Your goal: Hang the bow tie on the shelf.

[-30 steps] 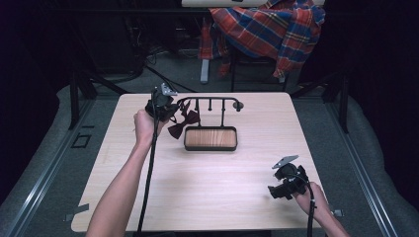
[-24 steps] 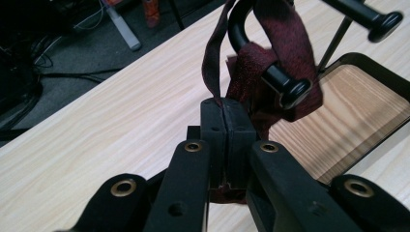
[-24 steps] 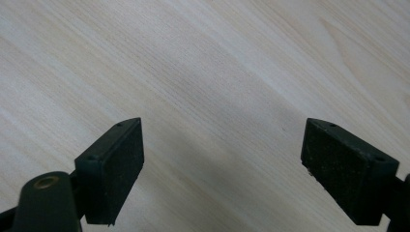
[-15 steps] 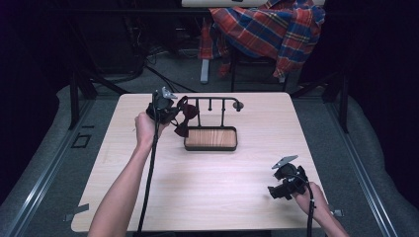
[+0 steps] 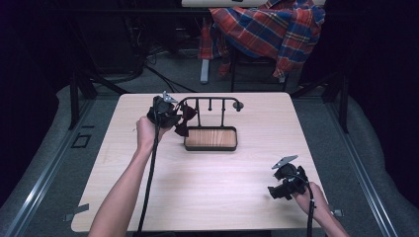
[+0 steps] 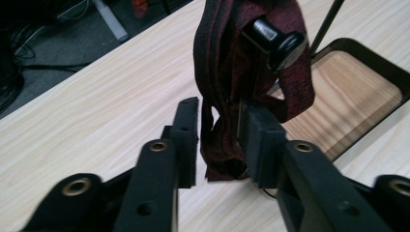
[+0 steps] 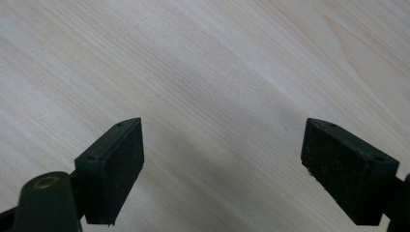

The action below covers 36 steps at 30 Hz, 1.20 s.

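A dark red cloth (image 6: 232,63) hangs over the black knob (image 6: 273,36) at the left end of a black rack (image 5: 210,100), which stands on a wooden tray base (image 5: 211,138). My left gripper (image 6: 217,135) reaches the cloth's lower fold from the left. Its jaws have just been opening: the fold still lies between the pads, and a gap shows at one pad. From above, the left gripper (image 5: 180,121) sits against the cloth (image 5: 188,114). My right gripper (image 7: 222,164) stands wide open over bare wood at the table's near right (image 5: 274,191).
The light wooden table (image 5: 148,197) has bare room in front of the tray and to both sides. A plaid cloth (image 5: 267,29) drapes over a chair beyond the far edge. Cables trail from both grippers toward the near edge.
The cloth has shifted slightly toward the rack's left end with the left gripper. The left hand has hardly moved, and the right gripper has kept still.
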Motion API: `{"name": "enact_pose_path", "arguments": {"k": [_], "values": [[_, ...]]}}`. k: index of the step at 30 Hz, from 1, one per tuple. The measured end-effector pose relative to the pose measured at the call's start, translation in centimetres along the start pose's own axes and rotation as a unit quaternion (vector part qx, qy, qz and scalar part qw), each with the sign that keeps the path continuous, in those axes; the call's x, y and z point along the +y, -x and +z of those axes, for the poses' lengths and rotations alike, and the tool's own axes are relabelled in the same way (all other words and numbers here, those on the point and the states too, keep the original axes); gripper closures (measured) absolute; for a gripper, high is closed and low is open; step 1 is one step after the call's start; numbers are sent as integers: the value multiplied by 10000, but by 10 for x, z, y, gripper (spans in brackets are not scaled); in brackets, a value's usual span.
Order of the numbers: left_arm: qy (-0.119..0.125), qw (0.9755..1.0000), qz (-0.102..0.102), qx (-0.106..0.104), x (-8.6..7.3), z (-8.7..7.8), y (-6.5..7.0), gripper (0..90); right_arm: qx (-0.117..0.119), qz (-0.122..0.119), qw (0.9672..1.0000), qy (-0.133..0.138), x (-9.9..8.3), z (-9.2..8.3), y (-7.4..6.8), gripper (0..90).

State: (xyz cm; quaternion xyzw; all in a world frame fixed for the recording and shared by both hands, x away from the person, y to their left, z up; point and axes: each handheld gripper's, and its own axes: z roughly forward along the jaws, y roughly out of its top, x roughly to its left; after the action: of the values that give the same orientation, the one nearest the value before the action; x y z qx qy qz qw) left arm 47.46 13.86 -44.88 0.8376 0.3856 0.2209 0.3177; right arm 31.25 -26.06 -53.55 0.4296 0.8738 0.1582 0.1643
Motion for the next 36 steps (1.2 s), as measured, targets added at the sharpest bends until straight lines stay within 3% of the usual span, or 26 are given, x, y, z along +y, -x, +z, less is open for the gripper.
{"name": "enact_pose_path", "arguments": {"k": [11, 23, 28, 36], "values": [[-56, 9998, -64, 195, 0, -9, -3, 384, 15, 41, 9999, 90, 0, 1, -1, 151], [-37, 9995, -91, 313, -3, -21, -7, 283, -26, -27, 10000, 12, 1, 0, -1, 151], [-51, 9996, -91, 262, -5, -26, -6, 237, -32, -22, 10000, 9, 0, 0, 0, 151], [-58, 9991, -119, 410, -14, -35, -5, 172, -11, -4, 10000, -2, 0, 0, 0, 151]]}}
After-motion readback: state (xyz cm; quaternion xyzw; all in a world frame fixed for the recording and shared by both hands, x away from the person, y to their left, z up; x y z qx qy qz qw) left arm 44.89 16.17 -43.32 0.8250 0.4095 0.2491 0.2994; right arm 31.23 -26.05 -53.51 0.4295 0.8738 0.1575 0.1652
